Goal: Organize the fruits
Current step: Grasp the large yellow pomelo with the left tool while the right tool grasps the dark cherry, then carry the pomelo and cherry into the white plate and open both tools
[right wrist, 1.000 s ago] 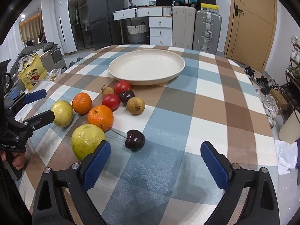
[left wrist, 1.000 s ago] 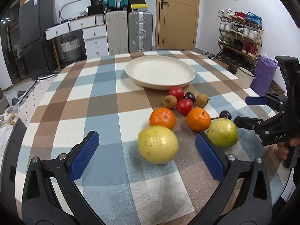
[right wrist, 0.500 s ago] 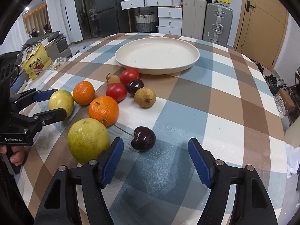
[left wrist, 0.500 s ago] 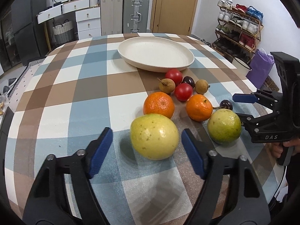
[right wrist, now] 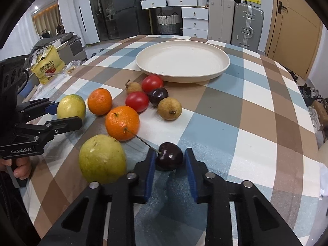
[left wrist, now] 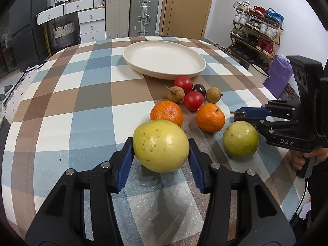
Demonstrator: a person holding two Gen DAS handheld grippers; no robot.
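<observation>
left wrist: low, near | right wrist: same | shared: plate (left wrist: 164, 61)

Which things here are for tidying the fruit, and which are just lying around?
For the job: left gripper closed on a guava; right gripper closed on a cherry; second guava; oranges; tomatoes; longans; plum; plate.

Lying about: yellow bag; suitcases; shoe rack; basket.

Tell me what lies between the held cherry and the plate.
Right wrist view: bare checked tablecloth; a longan sits just left of the line from cherry to plate.
</observation>
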